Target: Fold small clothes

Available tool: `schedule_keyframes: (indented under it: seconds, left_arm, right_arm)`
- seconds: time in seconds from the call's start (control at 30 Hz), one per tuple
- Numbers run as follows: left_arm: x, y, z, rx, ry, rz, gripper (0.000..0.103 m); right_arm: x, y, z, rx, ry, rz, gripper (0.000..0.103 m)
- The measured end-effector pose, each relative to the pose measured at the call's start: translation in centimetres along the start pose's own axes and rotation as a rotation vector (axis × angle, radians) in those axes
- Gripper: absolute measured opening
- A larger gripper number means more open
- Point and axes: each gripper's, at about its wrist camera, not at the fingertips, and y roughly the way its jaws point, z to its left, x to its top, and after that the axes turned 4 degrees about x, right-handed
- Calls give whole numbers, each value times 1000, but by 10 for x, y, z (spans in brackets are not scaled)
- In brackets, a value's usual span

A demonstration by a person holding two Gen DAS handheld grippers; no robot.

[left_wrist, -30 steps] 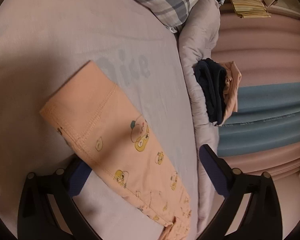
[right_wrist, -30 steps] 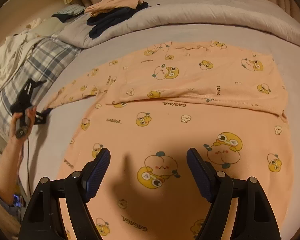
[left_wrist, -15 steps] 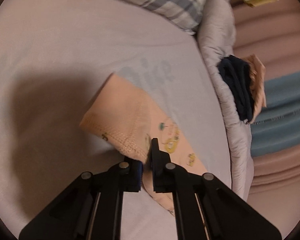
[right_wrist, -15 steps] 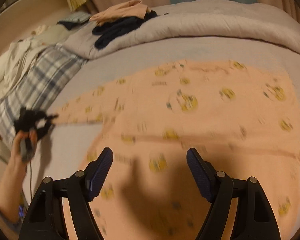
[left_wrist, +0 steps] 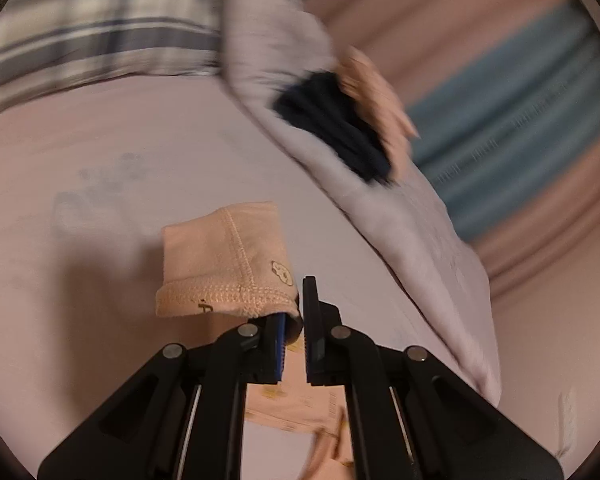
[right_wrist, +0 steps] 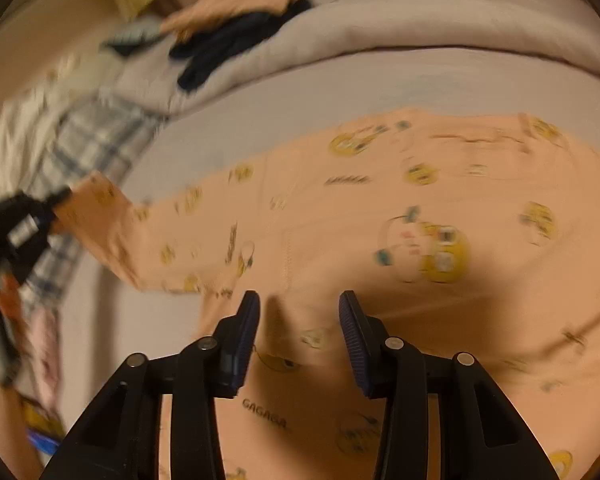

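Observation:
A peach child's shirt (right_wrist: 380,216) with yellow cartoon prints lies spread on the lilac bed sheet (right_wrist: 300,96). My left gripper (left_wrist: 294,312) is shut on the shirt's sleeve cuff (left_wrist: 224,264) and holds it lifted off the sheet; it also shows at the left of the right wrist view (right_wrist: 24,224), with the sleeve (right_wrist: 148,232) raised toward it. My right gripper (right_wrist: 298,320) is partly open and empty, low over the shirt's body near the armpit.
A rolled grey duvet (left_wrist: 380,200) runs along the far side with a dark garment (left_wrist: 336,128) and a peach garment (left_wrist: 380,92) on it. A plaid pillow (left_wrist: 80,28) lies at the head. Striped pink and blue bedding (left_wrist: 520,92) is beyond.
My left gripper closed on the sleeve cuff and lifted it, carrying it toward the shirt's body. My right gripper moved lower over the shirt and its jaws narrowed.

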Motion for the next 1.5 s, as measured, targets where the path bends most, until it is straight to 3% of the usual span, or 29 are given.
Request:
schedule_keyframes:
  seconds: [0.1,0.23,0.33,0.43,0.5,0.67,0.8,0.9,1.17,1.3,1.5]
  left_arm:
    - [-27,12,-55,-55,119,42,3]
    - [-85,34,-141,-114,317,132,4]
    - [-144,61,-192,-103,458,211,6]
    - [-197,97,-217,-103,529,348,24]
    - [-224,116,-222,-102,582,448,58]
    - [-240,108,-226,-89,742,461,76]
    - [-219,75,-201,-164,736,398,80]
    - [-210,45,-160,-118,696,307,91]
    - [-189,26,-78,3,515,287,91]
    - [-186,20,-58,-3,437,298,91]
    - [-183,8,-46,-23,399,300,91]
  right_arm:
    - [3,-31,-26,23,79,-63,44]
    - [6,-62,-66,39,192,-117,46]
    - [2,-78,-94,23,304,-163,59]
    - [-7,-86,-125,5,441,-192,61]
    - [-11,-95,-138,1,481,-215,61]
    - [-15,-116,-148,-13,473,-250,61]
    - [-9,-113,-138,14,411,-242,61]
    - [-4,-100,-119,25,305,-197,61]
    - [6,-57,-35,-166,-169,-132,60]
    - [6,-30,1,-221,-383,-99,50]
    - [13,-4,-5,-250,-405,-7,49]
